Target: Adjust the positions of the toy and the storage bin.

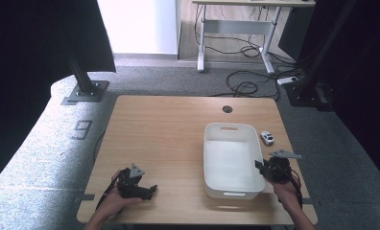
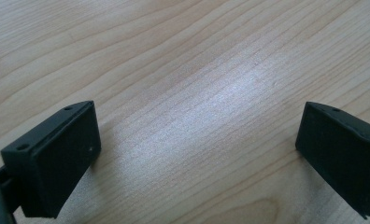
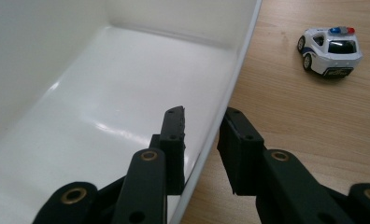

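Tongs of the right hand [image 3: 202, 140] are straddling the right wall of the white tub [image 1: 212, 158]: one jaw is standing inside the tub, the other outside, and the thin rim is passing between them. The inner jaw is lying against the wall, while a narrow gap is showing at the outer jaw, so I cannot tell if the wall is really clamped. In the high view these right tongs [image 1: 266, 167] are sitting at the near right part of the tub, with the person's hand behind them.

The tub [image 3: 80, 112] is standing on the wooden bench [image 1: 154, 124], on its right half, and nothing is lying inside. A small toy police car [image 3: 330, 50], white with a blue and red light bar, is resting on the bench just beside the tub's far right side [image 1: 267, 138], apart from it.

The left tongs [image 2: 197, 154] are released, with jaws spread wide over bare wood. In the high view they [image 1: 147, 190] are hovering low at the near left part of the bench, well apart from the tub.
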The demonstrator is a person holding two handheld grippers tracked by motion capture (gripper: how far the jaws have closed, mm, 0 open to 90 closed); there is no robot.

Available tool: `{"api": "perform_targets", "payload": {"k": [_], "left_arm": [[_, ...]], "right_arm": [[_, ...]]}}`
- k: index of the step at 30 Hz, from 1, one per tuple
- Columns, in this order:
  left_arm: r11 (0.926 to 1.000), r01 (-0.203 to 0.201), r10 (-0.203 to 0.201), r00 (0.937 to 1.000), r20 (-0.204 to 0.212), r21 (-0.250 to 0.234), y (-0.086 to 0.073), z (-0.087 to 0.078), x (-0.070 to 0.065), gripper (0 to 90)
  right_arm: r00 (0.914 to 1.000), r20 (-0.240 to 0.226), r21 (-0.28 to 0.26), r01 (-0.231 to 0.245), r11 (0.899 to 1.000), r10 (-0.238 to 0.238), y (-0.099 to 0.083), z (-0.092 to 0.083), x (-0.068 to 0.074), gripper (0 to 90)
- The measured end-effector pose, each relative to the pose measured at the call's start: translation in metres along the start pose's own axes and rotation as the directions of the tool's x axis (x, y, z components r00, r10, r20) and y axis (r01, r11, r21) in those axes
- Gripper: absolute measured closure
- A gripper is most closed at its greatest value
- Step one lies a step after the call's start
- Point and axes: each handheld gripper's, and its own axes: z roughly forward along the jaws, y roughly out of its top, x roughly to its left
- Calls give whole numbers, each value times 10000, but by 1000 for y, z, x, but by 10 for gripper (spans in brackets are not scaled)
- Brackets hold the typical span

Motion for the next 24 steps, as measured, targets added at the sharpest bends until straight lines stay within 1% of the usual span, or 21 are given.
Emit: {"api": "perform_targets", "payload": {"k": [6,9,13,24], "left_arm": [[10000,-17,17,10000,12,0,0,0,0,2],[10000,-17,17,10000,12,3,0,0,0,2],[10000,-18,18,10000,14,2,0,0,0,2],[10000,-23,23,10000,15,1,0,0,0,2]], "right_arm": [[9999,132,17,29,10000,-29,0,0,2,720],[9995,259,50,177,9998,-178,-1,0,4,716],[9994,210,107,256,9996,-258,-2,0,6,709],[9995,155,85,284,9996,-285,-2,0,8,707]]}}
